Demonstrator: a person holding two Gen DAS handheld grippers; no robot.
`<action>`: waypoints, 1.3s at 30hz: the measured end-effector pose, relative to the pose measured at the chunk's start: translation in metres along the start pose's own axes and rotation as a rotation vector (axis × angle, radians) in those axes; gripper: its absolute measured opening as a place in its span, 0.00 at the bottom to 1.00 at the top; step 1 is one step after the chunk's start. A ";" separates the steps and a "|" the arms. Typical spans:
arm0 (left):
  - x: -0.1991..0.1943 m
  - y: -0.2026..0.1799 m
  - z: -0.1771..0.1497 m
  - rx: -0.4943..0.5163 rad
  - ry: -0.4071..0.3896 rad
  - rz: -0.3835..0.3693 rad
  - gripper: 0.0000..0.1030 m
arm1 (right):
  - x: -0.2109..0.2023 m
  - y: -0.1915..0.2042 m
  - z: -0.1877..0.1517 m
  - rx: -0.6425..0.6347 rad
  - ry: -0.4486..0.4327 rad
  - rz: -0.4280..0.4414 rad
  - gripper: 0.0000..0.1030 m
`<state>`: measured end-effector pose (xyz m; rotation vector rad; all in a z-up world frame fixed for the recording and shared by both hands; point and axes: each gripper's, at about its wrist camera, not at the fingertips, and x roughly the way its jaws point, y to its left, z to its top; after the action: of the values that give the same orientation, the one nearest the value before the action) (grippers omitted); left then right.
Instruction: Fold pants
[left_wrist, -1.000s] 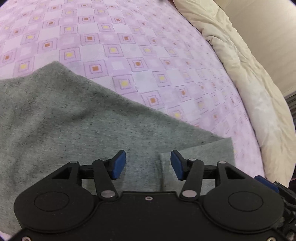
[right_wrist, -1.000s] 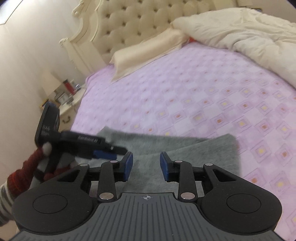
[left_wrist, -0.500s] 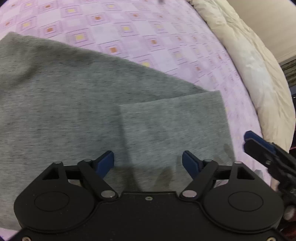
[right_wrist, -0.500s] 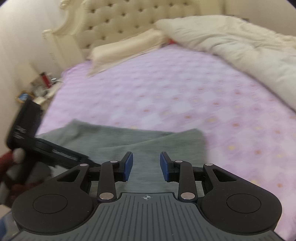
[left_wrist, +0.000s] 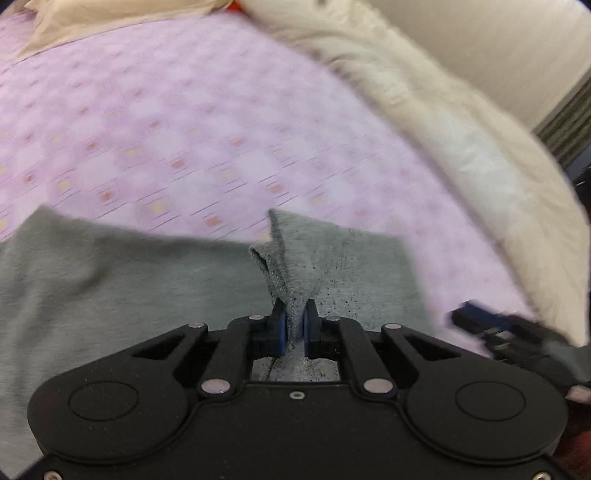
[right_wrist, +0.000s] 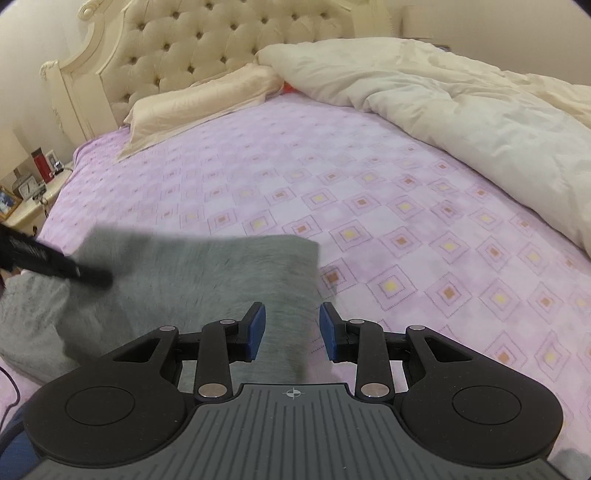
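Grey pants lie folded on the purple patterned bed sheet. My left gripper is shut on a pinched ridge of the grey fabric and lifts it a little off the bed. In the right wrist view the pants lie under my right gripper, which is open and empty above their near right corner. The left gripper shows there as a blurred black bar at the left. The right gripper's blue tip shows at the right of the left wrist view.
A cream duvet is heaped along the right side of the bed. A cream pillow lies by the tufted headboard. A nightstand with small items stands at the far left.
My left gripper has closed on the pants fabric and raised a fold; it was open half a second ago. My right gripper has stayed open and moved over the pants' right corner.
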<state>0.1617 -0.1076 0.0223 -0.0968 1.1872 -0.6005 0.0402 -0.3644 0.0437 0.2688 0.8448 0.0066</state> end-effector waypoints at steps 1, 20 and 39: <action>0.012 0.012 -0.001 -0.015 0.059 0.030 0.17 | 0.003 0.002 0.001 -0.012 0.004 -0.001 0.30; 0.019 0.024 -0.048 0.054 0.137 0.082 0.31 | -0.008 -0.008 -0.036 -0.021 0.026 -0.037 0.29; 0.031 0.028 -0.039 -0.018 0.184 0.070 0.31 | -0.022 0.001 -0.083 0.166 -0.017 0.031 0.31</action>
<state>0.1453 -0.0899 -0.0290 -0.0151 1.3686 -0.5457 -0.0361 -0.3465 0.0077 0.4374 0.8256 -0.0365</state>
